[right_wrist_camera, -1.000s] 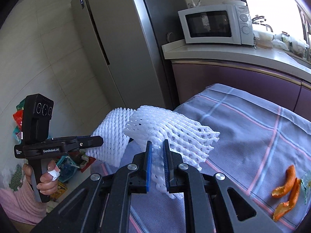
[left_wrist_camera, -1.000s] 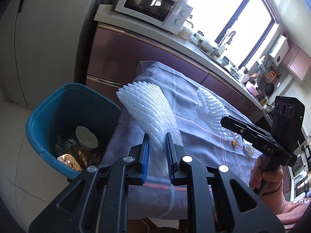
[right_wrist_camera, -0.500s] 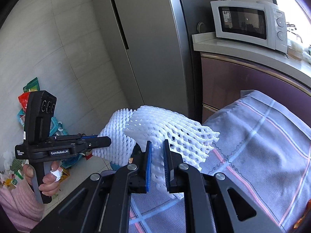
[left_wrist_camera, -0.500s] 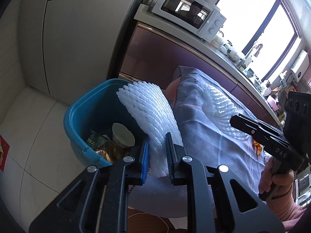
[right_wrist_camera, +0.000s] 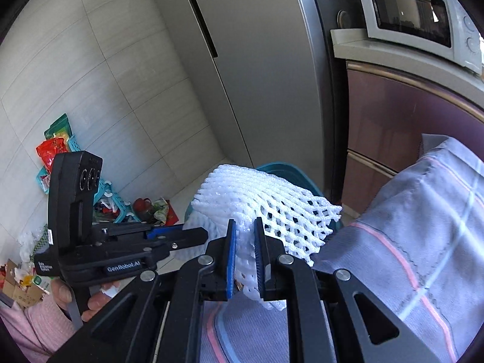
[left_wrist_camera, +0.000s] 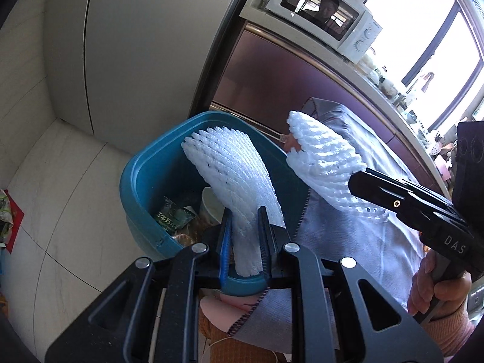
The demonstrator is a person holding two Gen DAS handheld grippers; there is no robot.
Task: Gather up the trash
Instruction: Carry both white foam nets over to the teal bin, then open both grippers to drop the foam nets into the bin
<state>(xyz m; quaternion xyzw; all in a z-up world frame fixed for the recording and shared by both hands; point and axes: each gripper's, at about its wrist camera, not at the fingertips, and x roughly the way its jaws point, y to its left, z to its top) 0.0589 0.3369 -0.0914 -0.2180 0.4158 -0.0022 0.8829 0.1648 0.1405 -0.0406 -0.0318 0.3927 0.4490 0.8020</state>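
A: Left gripper (left_wrist_camera: 243,236) state?
B: Clamped on a white foam net (left_wrist_camera: 233,175); net sits over the teal bin (left_wrist_camera: 136,178) beside the cloth-covered table (left_wrist_camera: 378,242).
A: Right gripper (right_wrist_camera: 243,242)?
B: Pinching a second foam net (right_wrist_camera: 266,199), held over the table edge, bin just past it.
A: Any readable text?
B: "DAS" on the right gripper body in the left view; "GenRobot.AI" on the left one in the right view; smaller label there too small to read.
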